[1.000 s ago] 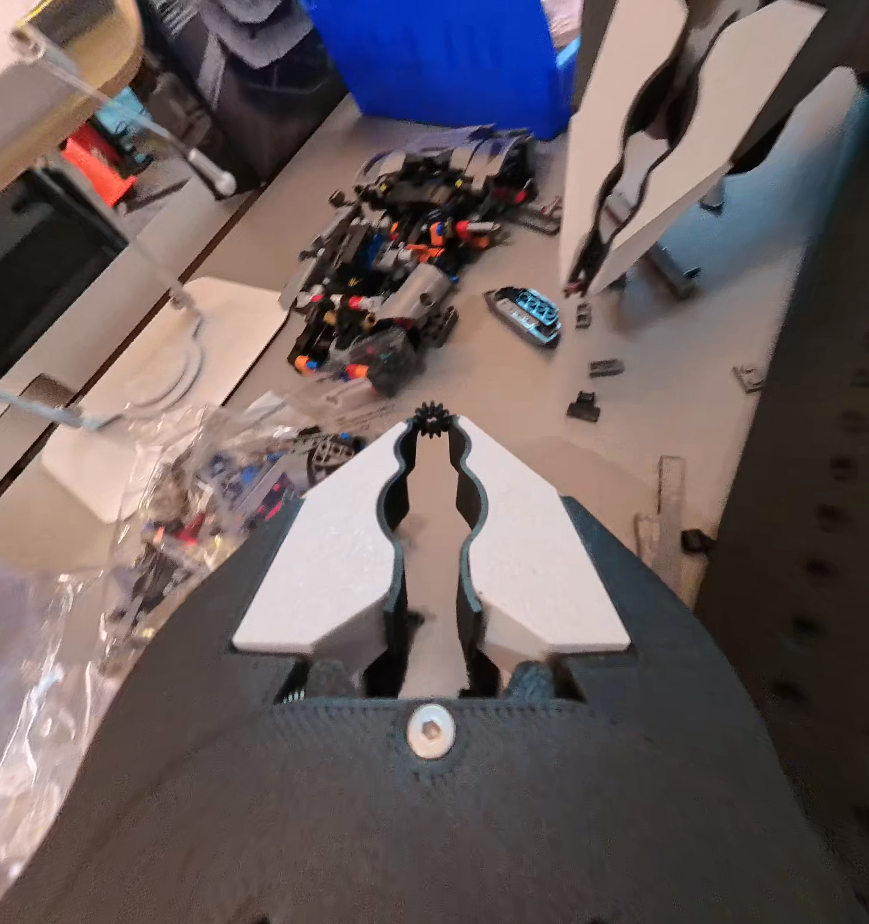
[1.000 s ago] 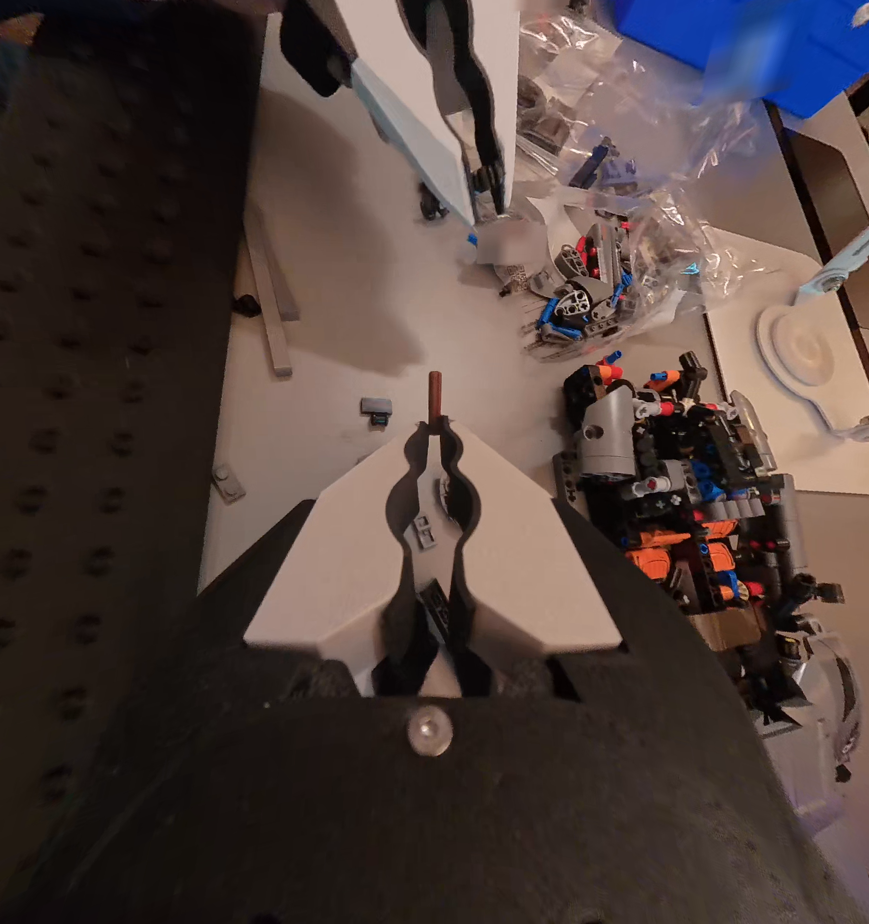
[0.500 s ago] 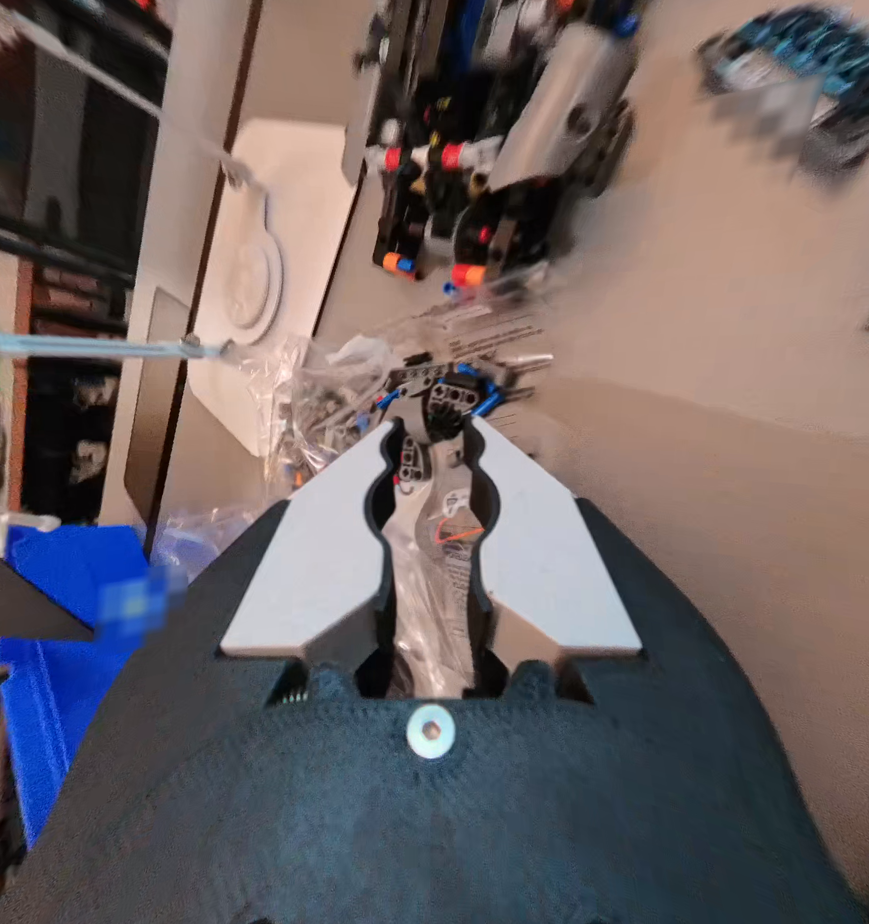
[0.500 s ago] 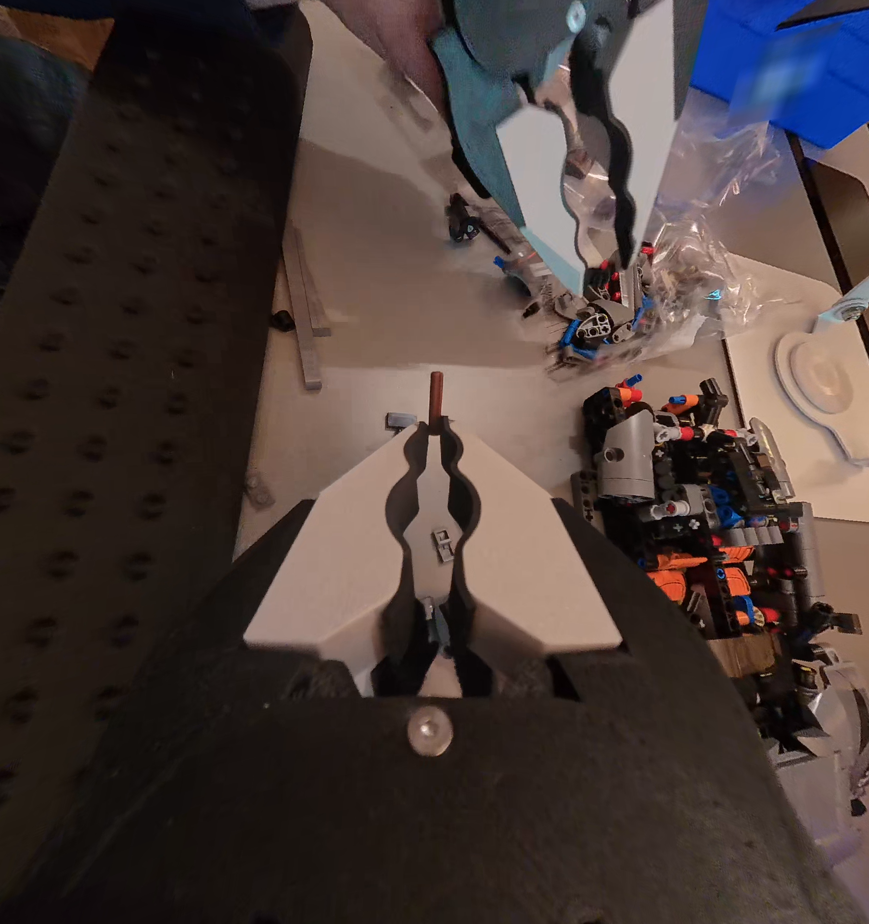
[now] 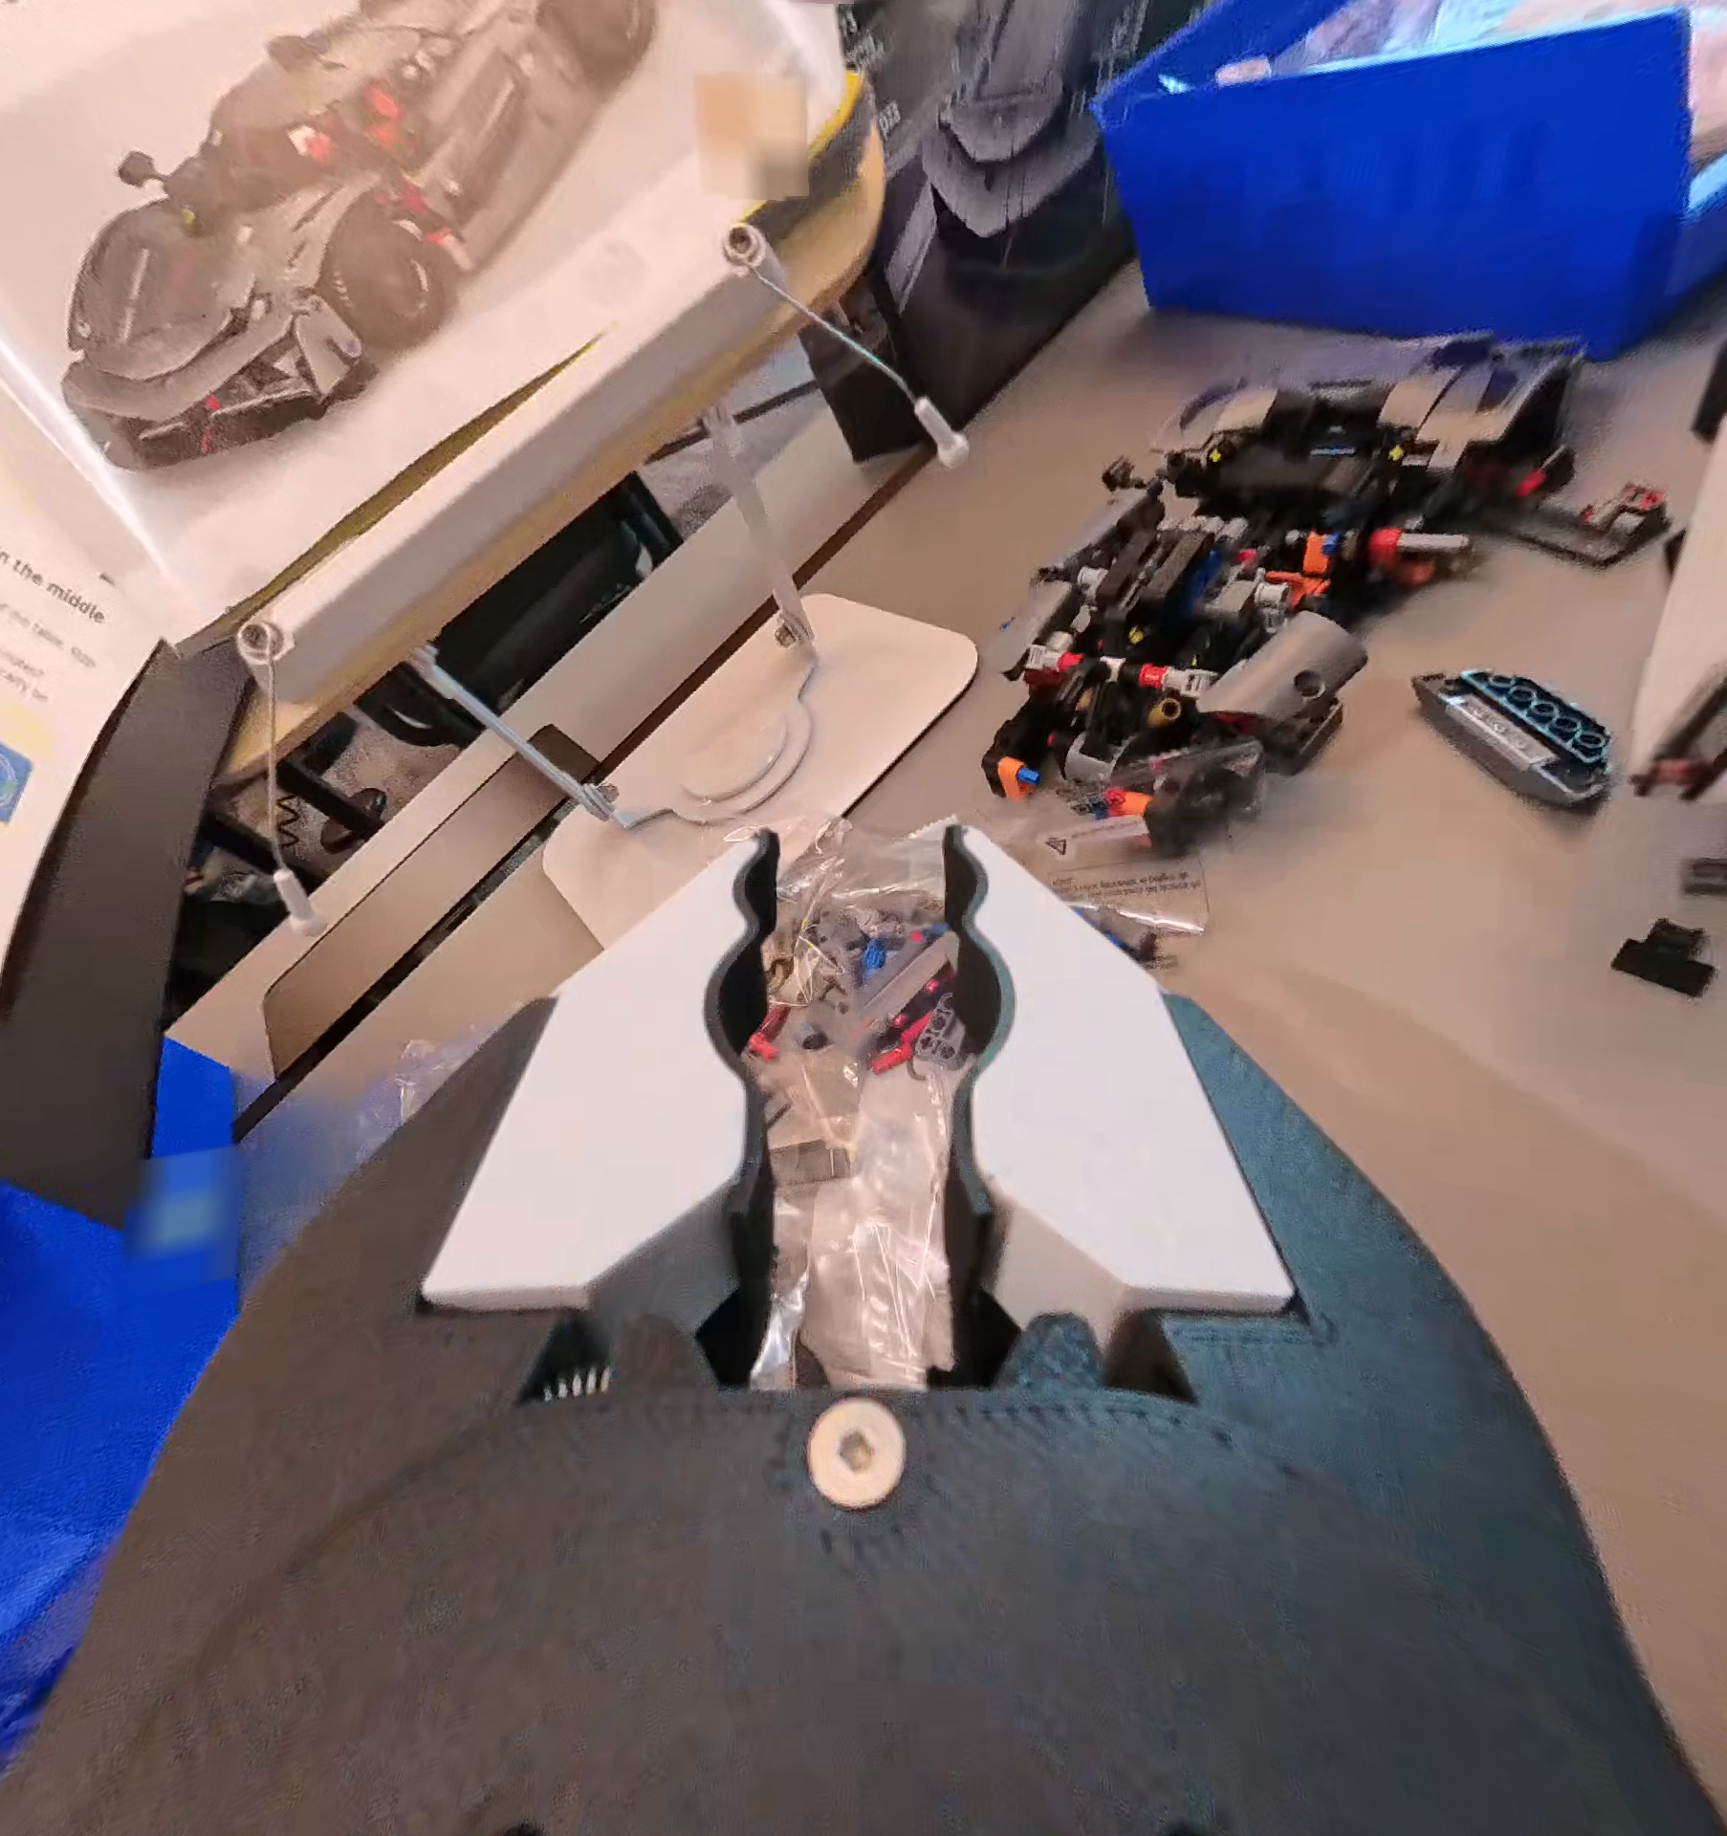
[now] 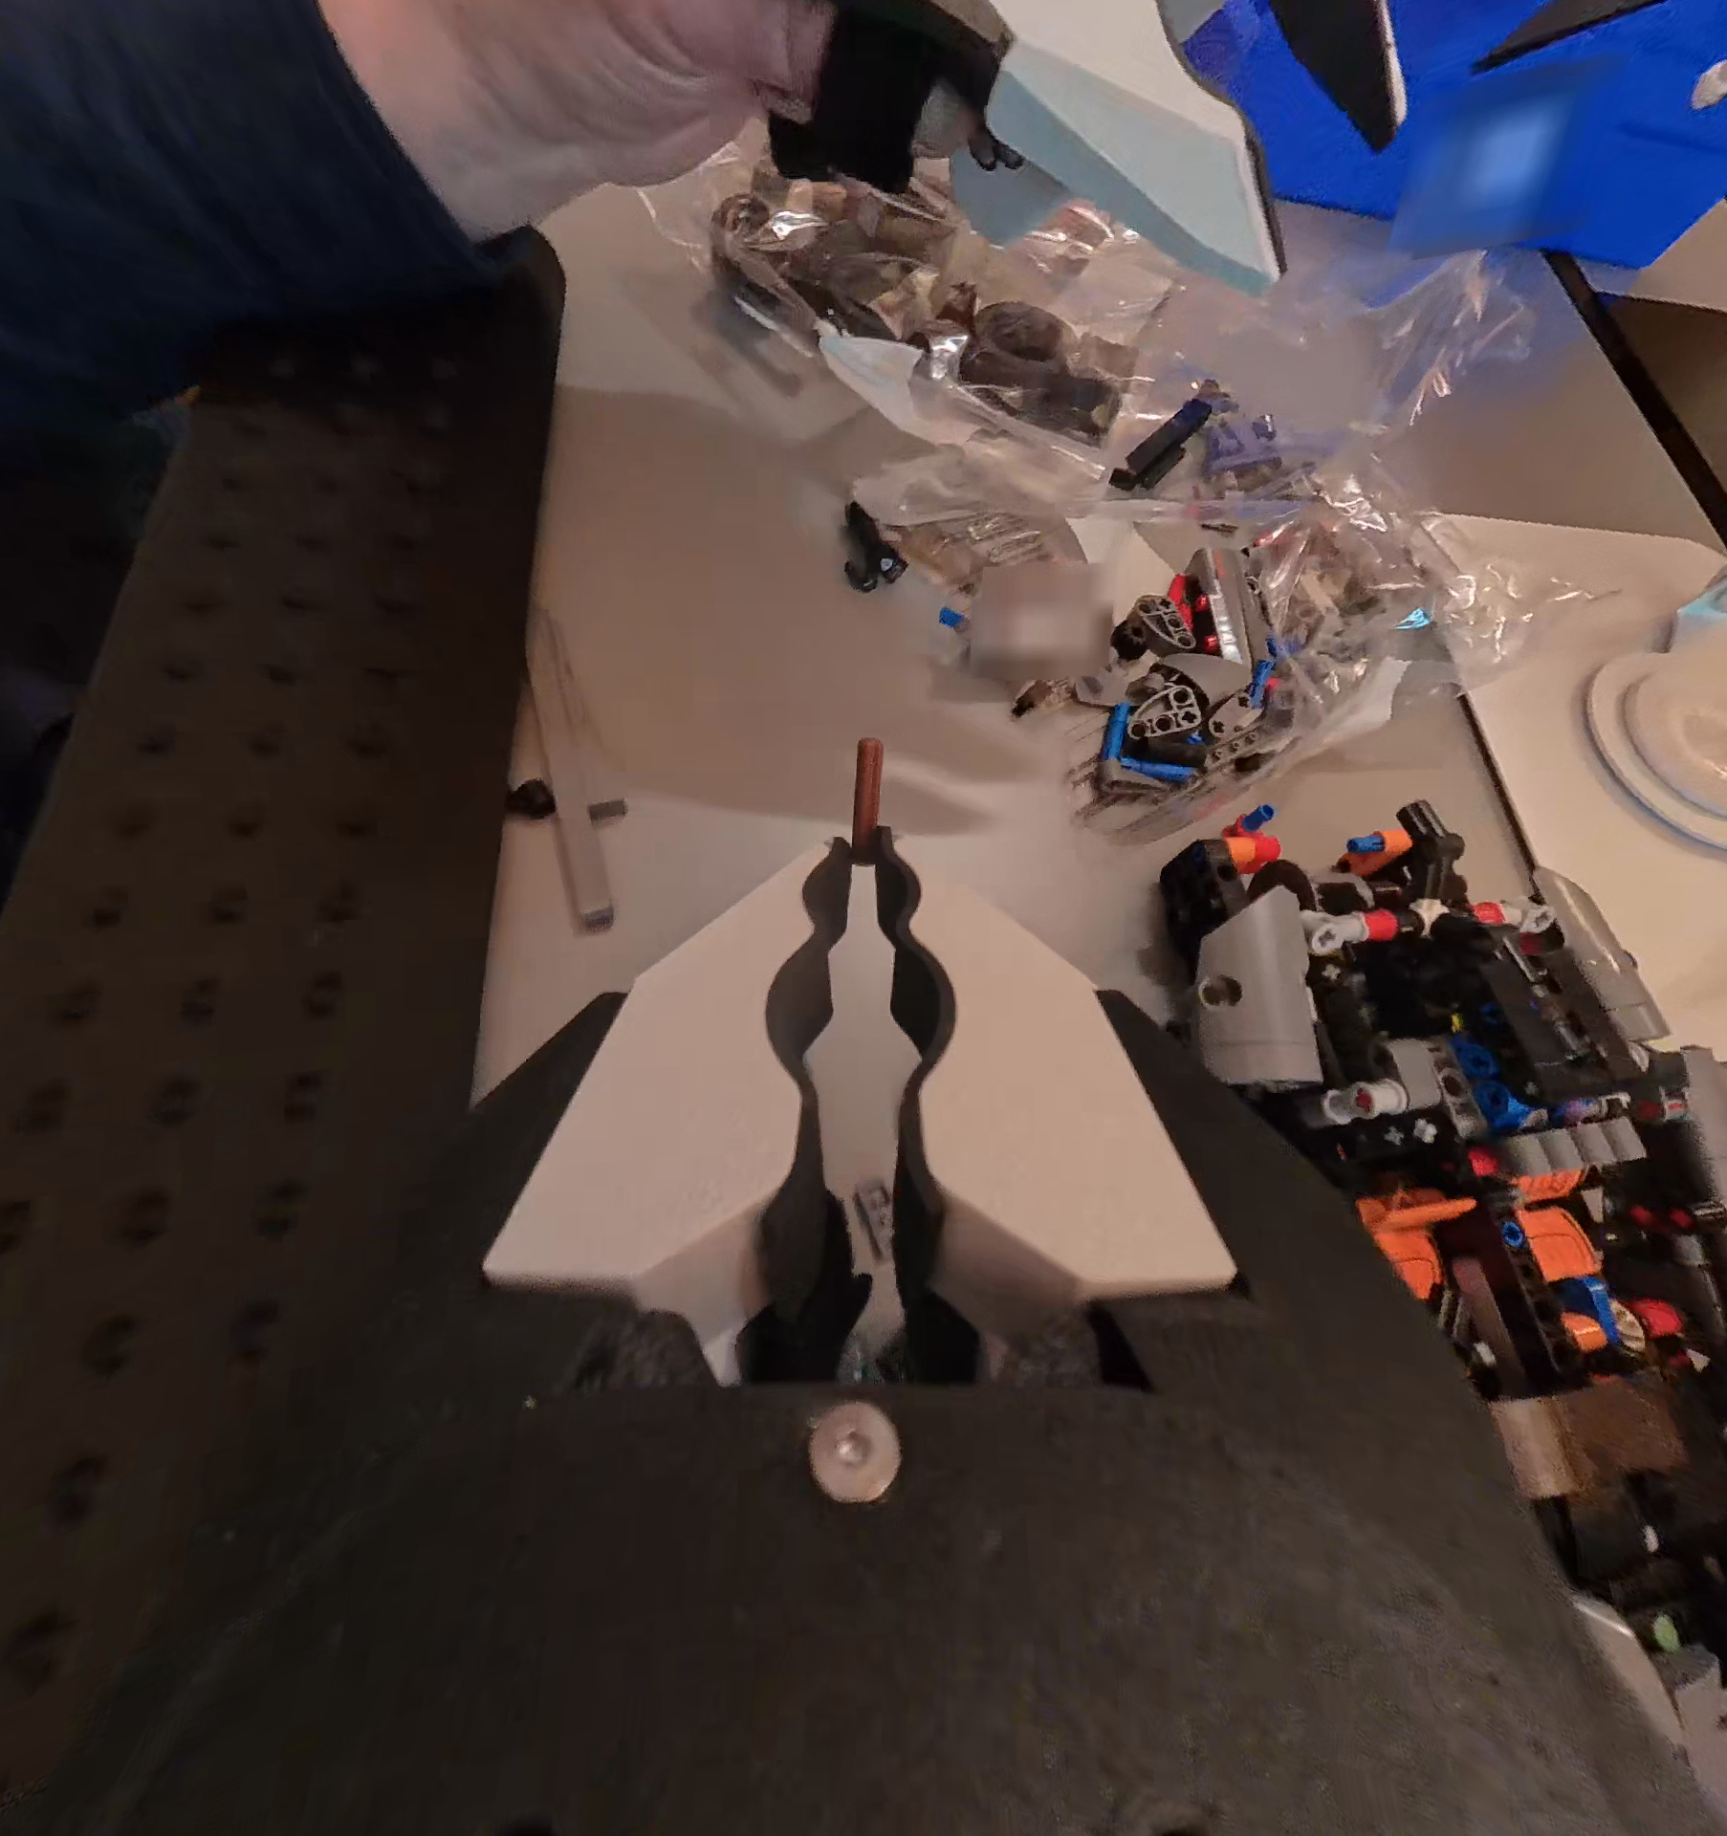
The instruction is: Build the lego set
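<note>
While right gripper (image 6: pixel 864 844) pinches brown rod (image 6: pixel 869 785), left gripper (image 5: pixel 860 844) fingers wide over parts bag (image 5: pixel 860 954): pick gear w/o snagging plastic.

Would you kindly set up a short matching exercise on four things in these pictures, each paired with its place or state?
Things:
1. brown axle
2. left gripper
3. partly built car
4. blue bin

Places or states:
A. at the far edge of the table, behind the model
B. pinched at the tips of the right gripper
C. open, above a clear bag of parts
D. lying on the table beside the white stand base

Pairs: 1-B, 2-C, 3-D, 4-A
</note>
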A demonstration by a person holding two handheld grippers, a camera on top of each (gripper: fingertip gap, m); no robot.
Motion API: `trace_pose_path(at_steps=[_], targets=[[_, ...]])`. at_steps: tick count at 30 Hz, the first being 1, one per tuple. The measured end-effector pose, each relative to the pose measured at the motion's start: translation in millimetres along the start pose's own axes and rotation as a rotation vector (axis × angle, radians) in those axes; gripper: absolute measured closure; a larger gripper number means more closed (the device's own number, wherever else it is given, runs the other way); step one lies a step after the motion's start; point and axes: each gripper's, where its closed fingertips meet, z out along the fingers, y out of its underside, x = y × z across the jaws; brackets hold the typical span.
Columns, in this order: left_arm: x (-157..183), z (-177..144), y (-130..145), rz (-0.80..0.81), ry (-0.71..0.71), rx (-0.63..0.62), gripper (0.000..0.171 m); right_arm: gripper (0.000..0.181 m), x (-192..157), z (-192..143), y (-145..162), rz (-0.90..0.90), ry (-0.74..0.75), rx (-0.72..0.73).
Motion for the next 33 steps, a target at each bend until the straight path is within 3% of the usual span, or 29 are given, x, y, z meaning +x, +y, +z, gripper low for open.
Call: trace_pose_path(at_steps=[9,13,15,20,23,26,29,33], targets=[[-15.8,0.0,9.3,-0.101,-0.042,-0.002,0.147,0.178,21.8,58.9,0.6,0.034,0.027,-0.215],[-19.5,-2.3,9.0,-0.12,-0.048,0.01,0.148,0.177,65.7,82.8,-1.9,-0.013,0.233,-0.352],[-21.7,-3.6,9.9,-0.133,-0.054,0.013,0.149,0.168,82.0,83.6,-1.0,-0.034,0.301,-0.397],[-24.4,-5.4,11.0,-0.166,-0.049,0.02,0.15,0.157,91.7,56.4,-18.5,0.018,0.316,-0.264],[-25.1,-6.5,9.8,-0.172,-0.049,0.028,0.15,0.168,62.9,33.4,-20.4,0.0,0.146,-0.214],[-23.8,-5.3,10.7,-0.178,-0.041,0.025,0.151,0.163,17.0,23.2,9.8,0.024,-0.117,-0.312],[-21.9,-3.4,11.8,-0.185,-0.029,0.017,0.15,0.159,-0.9,22.6,43.6,0.025,-0.194,-0.458],[-20.3,-1.6,13.6,-0.19,-0.018,0.011,0.15,0.161,-21.7,23.2,55.4,0.006,-0.285,-0.519]])
